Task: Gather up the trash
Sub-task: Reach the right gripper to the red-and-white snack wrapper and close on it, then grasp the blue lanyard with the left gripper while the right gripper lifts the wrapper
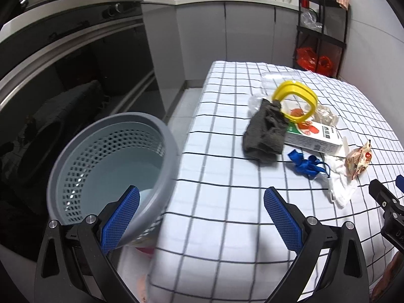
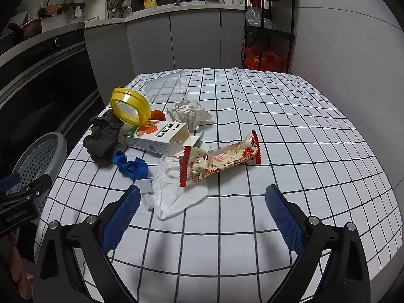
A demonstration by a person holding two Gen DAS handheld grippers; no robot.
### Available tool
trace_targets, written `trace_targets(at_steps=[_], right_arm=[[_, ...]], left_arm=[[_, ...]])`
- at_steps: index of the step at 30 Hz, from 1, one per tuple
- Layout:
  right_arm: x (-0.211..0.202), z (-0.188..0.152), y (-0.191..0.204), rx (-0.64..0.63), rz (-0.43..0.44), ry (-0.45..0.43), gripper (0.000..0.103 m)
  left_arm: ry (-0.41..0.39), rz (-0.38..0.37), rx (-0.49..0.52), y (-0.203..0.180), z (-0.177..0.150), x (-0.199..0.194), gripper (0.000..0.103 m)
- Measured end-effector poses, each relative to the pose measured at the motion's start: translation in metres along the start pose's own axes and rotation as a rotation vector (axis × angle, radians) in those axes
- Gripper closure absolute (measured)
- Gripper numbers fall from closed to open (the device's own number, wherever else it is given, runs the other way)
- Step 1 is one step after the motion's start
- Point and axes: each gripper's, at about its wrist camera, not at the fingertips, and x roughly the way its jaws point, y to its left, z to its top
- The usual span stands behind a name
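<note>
My left tongs are spread wide with nothing between the blue pads; the left pad sits in front of the rim of the grey perforated basket, lower left of the left wrist frame, just off the table edge. Whether the pad touches the basket I cannot tell. The basket tilts toward me and looks mostly bare inside.

My right tongs are also wide open and hold nothing, hovering over the checked tablecloth at the bottom of the right wrist frame.

The trash lies clustered at centre left of that frame. A red-and-cream snack wrapper rests across a crumpled white tissue, which reaches down near my left pad. Just left of it is a blue ribbon, and beyond that a dark grey cloth. A white carton with an open flap lies behind the wrapper, and a yellow-rimmed lid leans tilted on the carton and cloth. A ball of crumpled paper sits behind, with a clear plastic container further up the frame.
</note>
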Motion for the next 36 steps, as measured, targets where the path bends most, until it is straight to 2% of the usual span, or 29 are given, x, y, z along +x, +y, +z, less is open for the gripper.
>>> trace_targets(at_steps=[7,11,16,22,24,26,29,30,32,36], right_arm=[[0.024,0.013,-0.018,0.039,0.001,0.027,0.008],[0.038,0.02,-0.014,0.027,-0.01,0.031,0.008],[0.056,0.026,-0.003,-0.006,-0.063,0.048,0.009],[0.059,0.025,-0.006,-0.013,-0.087,0.044,0.011],[0.06,0.024,-0.008,-0.011,-0.088,0.05,0.022],[0.063,0.023,-0.01,-0.012,-0.092,0.072,0.045],[0.068,0.021,-0.015,0.004,-0.06,0.109,0.067],[0.067,0.02,-0.016,0.008,-0.049,0.111,0.071],[0.065,0.019,-0.018,0.012,-0.036,0.116,0.094],[0.058,0.017,-0.027,0.057,0.027,0.116,0.099]], left_arm=[[-0.013,-0.031,0.004,-0.022,0.004,0.008,0.007],[-0.021,-0.034,0.005,-0.03,0.006,0.01,0.007],[-0.019,-0.038,0.007,-0.035,0.007,0.014,0.007],[-0.03,-0.043,0.017,-0.04,0.007,0.014,0.007],[-0.029,-0.05,0.022,-0.043,0.007,0.014,0.007],[-0.029,-0.058,0.026,-0.045,0.006,0.013,0.007],[-0.032,-0.067,0.038,-0.05,0.005,0.013,0.007],[-0.033,-0.07,0.043,-0.052,0.004,0.013,0.007],[-0.035,-0.078,0.049,-0.054,0.003,0.012,0.007],[-0.039,-0.104,0.057,-0.058,0.0,0.009,0.007]])
